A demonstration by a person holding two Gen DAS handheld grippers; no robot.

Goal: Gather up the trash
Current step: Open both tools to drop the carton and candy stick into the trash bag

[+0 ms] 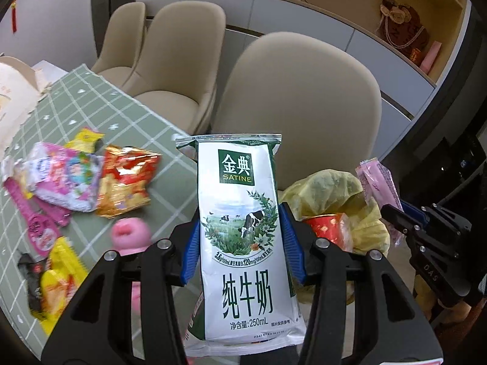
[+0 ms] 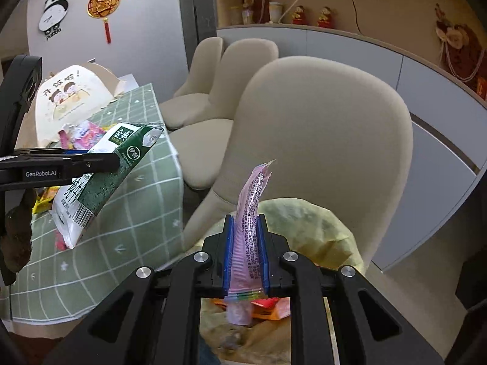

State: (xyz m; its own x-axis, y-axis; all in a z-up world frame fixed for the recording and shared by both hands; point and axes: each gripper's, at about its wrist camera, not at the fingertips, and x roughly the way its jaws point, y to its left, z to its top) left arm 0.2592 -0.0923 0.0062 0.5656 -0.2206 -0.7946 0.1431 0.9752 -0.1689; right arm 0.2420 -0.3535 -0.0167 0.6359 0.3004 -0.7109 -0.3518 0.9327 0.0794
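My left gripper (image 1: 240,240) is shut on a white and green milk carton (image 1: 243,228), held upright above the table edge; the carton also shows in the right wrist view (image 2: 100,179). My right gripper (image 2: 246,254) is shut on a pink snack wrapper (image 2: 251,213), held over a yellow-green trash bag (image 2: 304,228). In the left wrist view the bag (image 1: 328,188) lies right of the carton with red trash inside, and the right gripper holds the pink wrapper (image 1: 380,188) above it.
Several snack wrappers (image 1: 121,182) and a pink round object (image 1: 131,234) lie on the green checked tablecloth (image 1: 91,106). A paper bag (image 2: 73,97) stands at the far end. Beige chairs (image 1: 298,106) stand beside the table.
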